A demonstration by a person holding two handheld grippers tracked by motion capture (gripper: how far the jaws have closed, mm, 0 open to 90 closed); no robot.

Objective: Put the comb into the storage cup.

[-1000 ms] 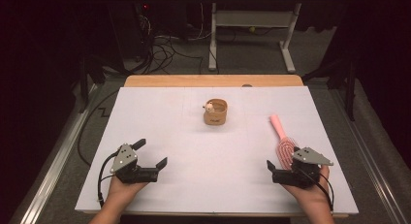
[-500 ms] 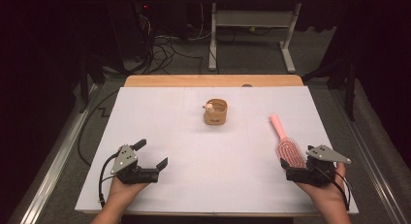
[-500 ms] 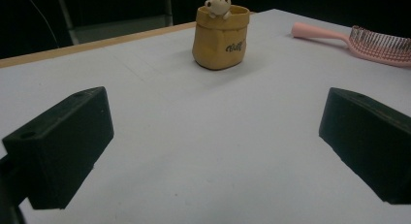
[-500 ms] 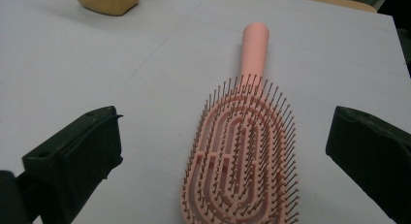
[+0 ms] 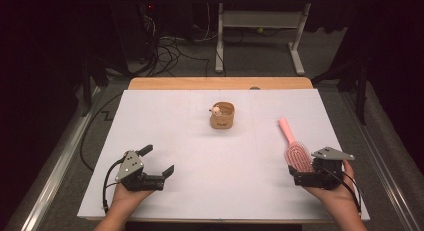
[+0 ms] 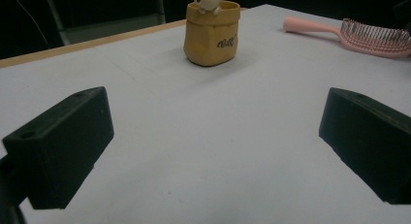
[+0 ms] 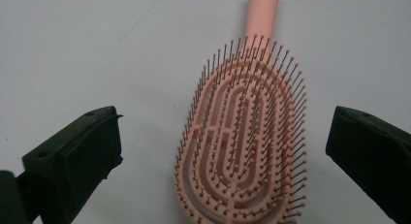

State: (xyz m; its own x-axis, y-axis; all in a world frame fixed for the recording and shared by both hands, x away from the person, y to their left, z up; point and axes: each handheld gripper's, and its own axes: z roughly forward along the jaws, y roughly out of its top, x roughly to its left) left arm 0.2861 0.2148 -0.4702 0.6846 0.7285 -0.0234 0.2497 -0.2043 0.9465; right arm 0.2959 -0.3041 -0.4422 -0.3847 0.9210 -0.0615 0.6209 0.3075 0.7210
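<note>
One pink plastic hairbrush (image 7: 245, 151), oval with thin bristles, lies between the wide-apart jaws of the right gripper (image 5: 300, 177); left gripper (image 5: 159, 164) gapes too, holding nothing.

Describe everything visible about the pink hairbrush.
The pink hairbrush looks like plastic: an oval vented head with concentric slotted rings and thin ball-tipped bristles facing up, plus a straight handle pointing away from the person. It lies flat on the white table, right of centre. The right gripper is at its head, jaws open on either side, not touching.
</note>
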